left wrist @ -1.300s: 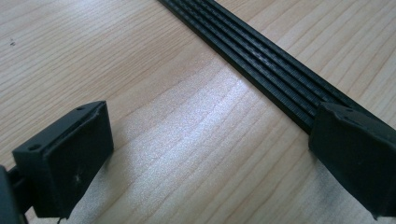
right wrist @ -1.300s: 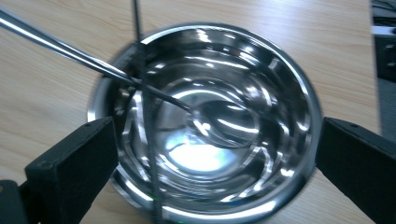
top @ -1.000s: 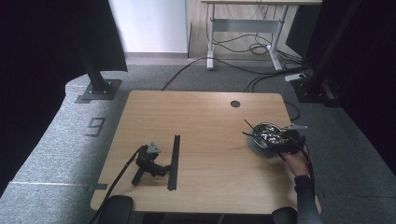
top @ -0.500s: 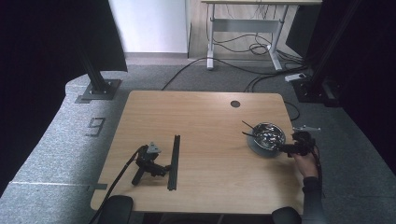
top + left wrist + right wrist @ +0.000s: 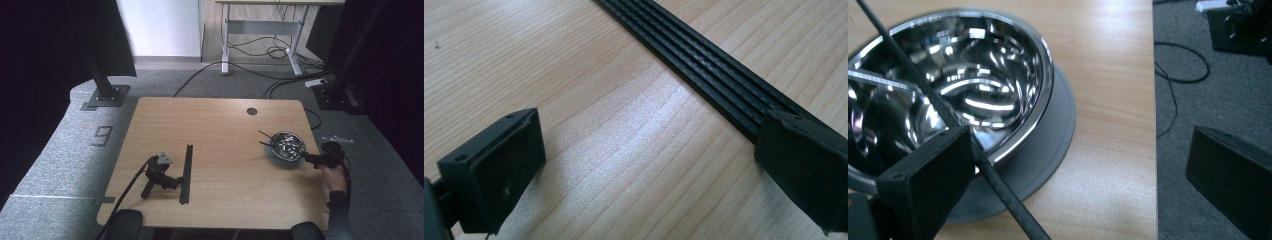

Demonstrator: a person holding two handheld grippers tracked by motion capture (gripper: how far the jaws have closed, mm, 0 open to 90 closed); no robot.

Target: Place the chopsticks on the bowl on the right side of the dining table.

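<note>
A shiny steel bowl (image 5: 286,145) sits on a flat grey plate (image 5: 272,157) at the table's right side, with thin black sticks (image 5: 264,135) poking out over its left rim. A hand holds my right gripper (image 5: 309,158) at the right table edge, pointing at the bowl. In the right gripper view it (image 5: 1078,190) is open: one jaw is over the bowl (image 5: 973,75), the other past the table edge, and a black stick (image 5: 998,185) runs beside the left jaw. My left gripper (image 5: 174,180) lies unheld on the table, open (image 5: 649,165), against a long black ribbed strip (image 5: 724,75).
The black strip (image 5: 186,172) lies lengthwise at the front left. A round cable hole (image 5: 251,111) sits near the table's far edge. Grey carpet with cables (image 5: 1178,65) lies right of the table. The left gripper's cable (image 5: 125,195) trails off the front edge.
The hand has drawn my right gripper rightward, from the bowl's right rim to the table's edge. The left gripper and the strip have not moved.
</note>
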